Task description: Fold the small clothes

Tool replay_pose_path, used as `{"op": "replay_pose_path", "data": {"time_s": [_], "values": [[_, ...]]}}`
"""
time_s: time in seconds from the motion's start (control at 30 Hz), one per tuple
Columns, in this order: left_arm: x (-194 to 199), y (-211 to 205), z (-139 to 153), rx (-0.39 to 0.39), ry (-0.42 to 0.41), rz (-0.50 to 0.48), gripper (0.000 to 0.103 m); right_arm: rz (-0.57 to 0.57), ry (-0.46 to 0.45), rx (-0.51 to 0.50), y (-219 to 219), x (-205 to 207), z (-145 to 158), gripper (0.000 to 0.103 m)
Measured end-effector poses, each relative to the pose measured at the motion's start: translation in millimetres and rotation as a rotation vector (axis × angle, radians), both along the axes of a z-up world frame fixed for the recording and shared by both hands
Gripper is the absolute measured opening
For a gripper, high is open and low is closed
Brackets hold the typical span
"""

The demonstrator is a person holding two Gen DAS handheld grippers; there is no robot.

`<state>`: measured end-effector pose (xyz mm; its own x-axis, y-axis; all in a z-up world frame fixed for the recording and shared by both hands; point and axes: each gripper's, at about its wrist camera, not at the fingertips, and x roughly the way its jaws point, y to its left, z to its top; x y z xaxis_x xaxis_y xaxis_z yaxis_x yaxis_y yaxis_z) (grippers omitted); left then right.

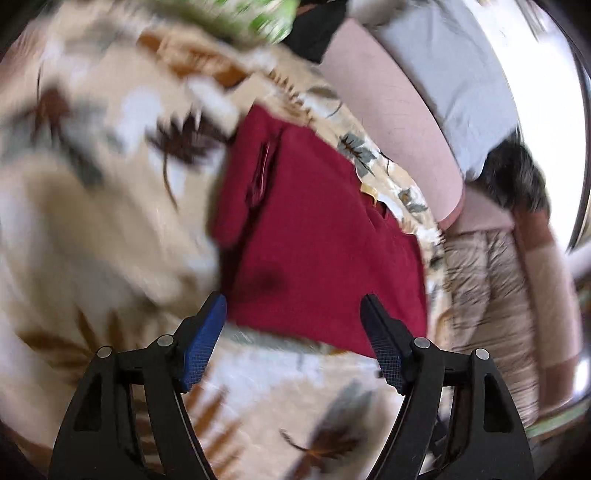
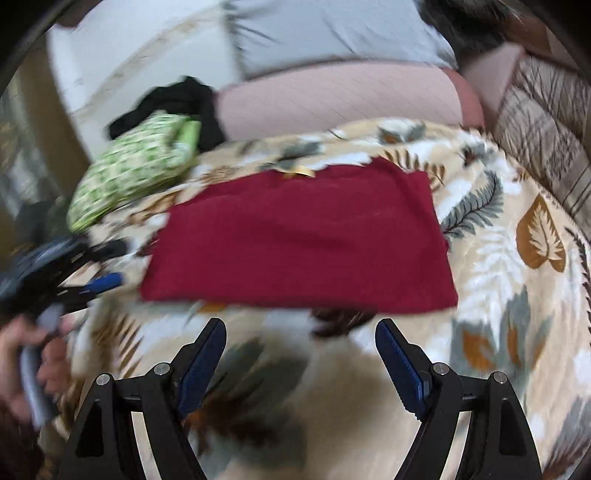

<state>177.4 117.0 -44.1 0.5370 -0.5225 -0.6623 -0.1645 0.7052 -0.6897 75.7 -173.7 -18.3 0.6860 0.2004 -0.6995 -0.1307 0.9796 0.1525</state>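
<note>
A dark red garment (image 1: 314, 229) lies flat, folded into a rough rectangle, on a leaf-patterned bedspread (image 1: 92, 221). It also shows in the right wrist view (image 2: 303, 243), with a small gold tag at its far edge. My left gripper (image 1: 293, 308) is open and empty, its fingertips just at the garment's near edge. My right gripper (image 2: 301, 334) is open and empty, a little short of the garment's near edge. The left gripper also shows blurred at the left of the right wrist view (image 2: 85, 273), beside the garment.
A green patterned cloth (image 2: 133, 166) and a black garment (image 2: 177, 99) lie at the bedspread's (image 2: 517, 295) far left. A pink pillow (image 2: 340, 99) and grey pillow (image 2: 332, 33) lie behind. A striped quilt (image 2: 546, 125) lies at the right.
</note>
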Motion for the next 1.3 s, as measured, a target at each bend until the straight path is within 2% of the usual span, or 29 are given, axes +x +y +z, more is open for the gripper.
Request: {"op": "replay_pose_path", "data": {"time_s": [0.03, 0.17, 0.27, 0.37, 0.47, 0.67, 0.73, 0.83, 0.93, 0.97, 1.0, 1.07, 1.23, 1.3], "values": [[-2.3, -0.6, -7.9, -0.054, 0.005, 0.010, 0.075, -0.001, -0.014, -0.004, 1.4, -11.0, -3.1, 0.081], [-12.6, 3.2, -36.9, -0.183, 0.000, 0.079, 0.075, -0.049, -0.053, 0.043, -11.3, -21.6, -0.4, 0.081], [-12.0, 11.4, -38.0, -0.260, -0.029, 0.103, 0.075, -0.073, 0.013, 0.061, -19.5, -10.0, -9.5, 0.081], [-7.4, 15.4, -43.7, -0.283, -0.032, 0.105, 0.075, -0.103, 0.069, 0.086, -25.4, -1.8, -17.4, 0.081], [-4.2, 14.1, -45.5, -0.278, -0.037, 0.107, 0.075, -0.116, 0.087, 0.077, -25.5, -0.2, -19.8, 0.081], [5.5, -1.2, -42.1, -0.211, -0.047, 0.072, 0.077, -0.094, 0.055, 0.012, -13.9, -5.9, -14.2, 0.081], [11.7, -3.7, -39.9, -0.229, -0.077, 0.063, 0.077, -0.076, 0.057, -0.012, -8.0, -4.9, -14.2, 0.081], [11.7, -1.3, -34.9, -0.215, -0.129, 0.098, 0.075, -0.064, 0.057, -0.033, -4.6, -5.1, -13.8, 0.081], [9.1, -2.9, -29.6, -0.149, -0.156, 0.111, 0.058, -0.071, 0.056, -0.024, -7.8, -5.2, -13.6, 0.081], [9.3, -4.6, -30.2, -0.124, -0.151, 0.113, 0.046, -0.074, 0.060, -0.020, -8.9, -4.7, -14.2, 0.081], [10.7, -6.3, -32.8, -0.087, -0.130, 0.115, 0.034, -0.078, 0.066, -0.017, -9.1, -3.9, -15.2, 0.081], [14.2, -6.6, -45.2, -0.048, -0.060, 0.125, 0.025, -0.084, 0.082, -0.013, -10.1, -1.0, -17.4, 0.081], [13.8, 3.0, -51.5, -0.101, -0.066, 0.186, 0.023, -0.078, 0.101, -0.026, -6.9, 2.2, -19.6, 0.081], [15.7, 3.5, -56.0, -0.119, -0.057, 0.202, 0.026, -0.077, 0.113, -0.031, -6.1, 4.1, -21.2, 0.081]]}}
